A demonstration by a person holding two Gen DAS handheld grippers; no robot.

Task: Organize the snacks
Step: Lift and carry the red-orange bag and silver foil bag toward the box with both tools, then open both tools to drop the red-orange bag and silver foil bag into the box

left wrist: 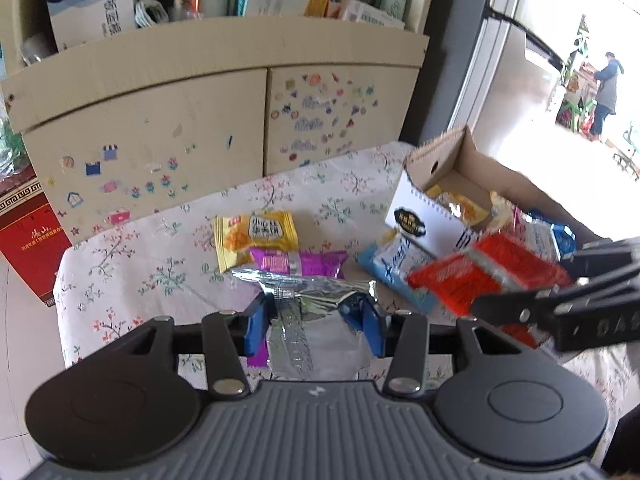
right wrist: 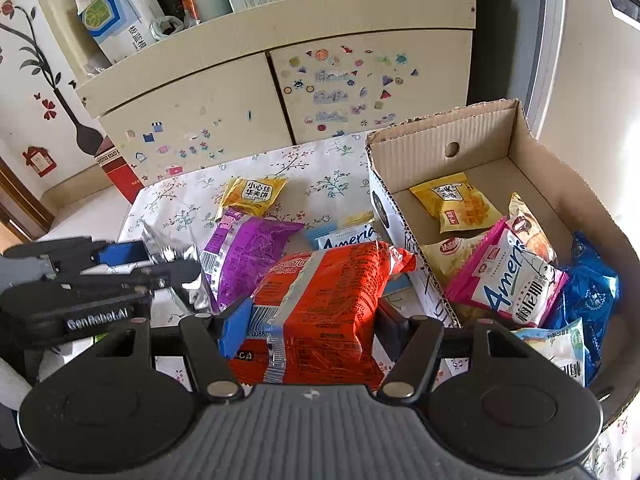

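Above the floral-patterned tablecloth, the left gripper pinches a crinkled silver foil snack packet, while the right gripper clamps a red-orange plastic snack packet. Just right of the red packet, an open corrugated cardboard box contains several more wrapped snacks.

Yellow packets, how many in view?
2: one yellow packet on the tablecloth behind the purple packet, another inside the box. Others may be buried.
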